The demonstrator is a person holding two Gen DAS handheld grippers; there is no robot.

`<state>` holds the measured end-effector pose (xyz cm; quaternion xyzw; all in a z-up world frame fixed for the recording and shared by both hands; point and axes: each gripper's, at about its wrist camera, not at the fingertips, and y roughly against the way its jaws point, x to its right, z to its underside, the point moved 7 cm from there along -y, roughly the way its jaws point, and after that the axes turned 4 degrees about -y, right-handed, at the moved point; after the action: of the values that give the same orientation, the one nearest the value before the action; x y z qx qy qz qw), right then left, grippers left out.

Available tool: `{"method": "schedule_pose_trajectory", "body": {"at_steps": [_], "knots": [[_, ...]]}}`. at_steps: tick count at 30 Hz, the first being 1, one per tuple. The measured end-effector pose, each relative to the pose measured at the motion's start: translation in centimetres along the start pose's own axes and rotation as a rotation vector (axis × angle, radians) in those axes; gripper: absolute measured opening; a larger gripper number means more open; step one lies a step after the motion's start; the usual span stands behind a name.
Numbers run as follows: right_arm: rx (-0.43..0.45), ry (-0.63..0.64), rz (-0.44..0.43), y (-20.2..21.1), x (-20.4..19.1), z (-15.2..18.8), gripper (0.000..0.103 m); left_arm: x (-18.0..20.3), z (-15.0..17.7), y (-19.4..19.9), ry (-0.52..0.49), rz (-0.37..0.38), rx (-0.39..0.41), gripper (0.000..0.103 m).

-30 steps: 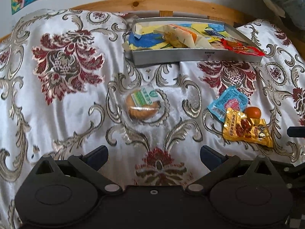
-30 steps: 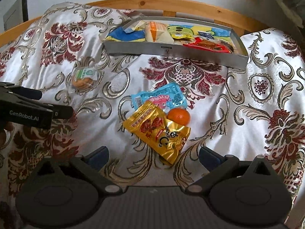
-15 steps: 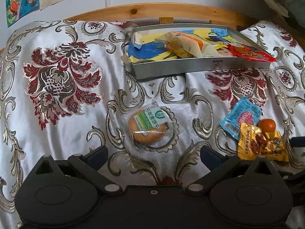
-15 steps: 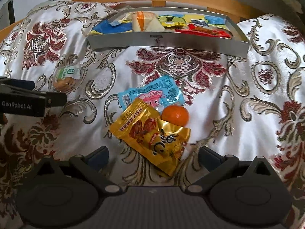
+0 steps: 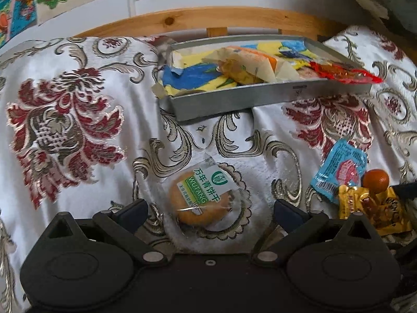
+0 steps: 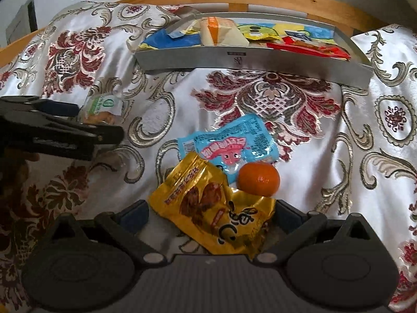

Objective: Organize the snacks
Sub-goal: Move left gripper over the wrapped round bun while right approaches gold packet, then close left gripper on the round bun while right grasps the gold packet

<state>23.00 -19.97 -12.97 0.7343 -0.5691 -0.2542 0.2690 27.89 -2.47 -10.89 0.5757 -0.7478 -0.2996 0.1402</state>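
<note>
The left gripper (image 5: 208, 208) is spread wide and empty, its fingers either side of a wrapped round biscuit (image 5: 199, 199) lying on the bed's floral cover (image 5: 78, 91). The right gripper (image 6: 211, 215) is equally wide, straddling a yellow snack packet (image 6: 213, 214), with an orange (image 6: 258, 179) and a blue packet (image 6: 229, 143) just beyond. Farther off sits the grey tray (image 6: 247, 60) holding snacks.

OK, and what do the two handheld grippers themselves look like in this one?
Both look alike: the left gripper and right gripper have matte black bodies with two round housings, silver pivot pins, black linkage arms and dark blue finger pads. Seen from the right wrist view, the left gripper's side carries white lettering, too blurred to read.
</note>
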Motion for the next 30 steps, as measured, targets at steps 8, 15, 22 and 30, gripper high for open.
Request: {"method": "schedule_pose_trajectory", "body": {"at_steps": [8, 15, 22, 30], "knots": [[0.004, 0.051, -0.043, 0.1, -1.1, 0.1, 0.101, -1.9, -0.1, -1.3, 0.134, 0.052, -0.017, 0.102], [-0.009, 0.075, -0.055, 0.2, -1.4, 0.3, 0.101, -2.0, -0.3, -1.4, 0.168, 0.071, 0.001, 0.093], [-0.013, 0.099, -0.091, 0.4, -1.9, 0.4, 0.1, -1.6, -0.1, -1.0, 0.165, 0.072, 0.013, 0.088], [-0.028, 0.18, -0.206, 1.2, -3.5, 0.7, 0.098, -0.5, 0.5, 0.2, 0.158, 0.114, -0.006, 0.086]]}}
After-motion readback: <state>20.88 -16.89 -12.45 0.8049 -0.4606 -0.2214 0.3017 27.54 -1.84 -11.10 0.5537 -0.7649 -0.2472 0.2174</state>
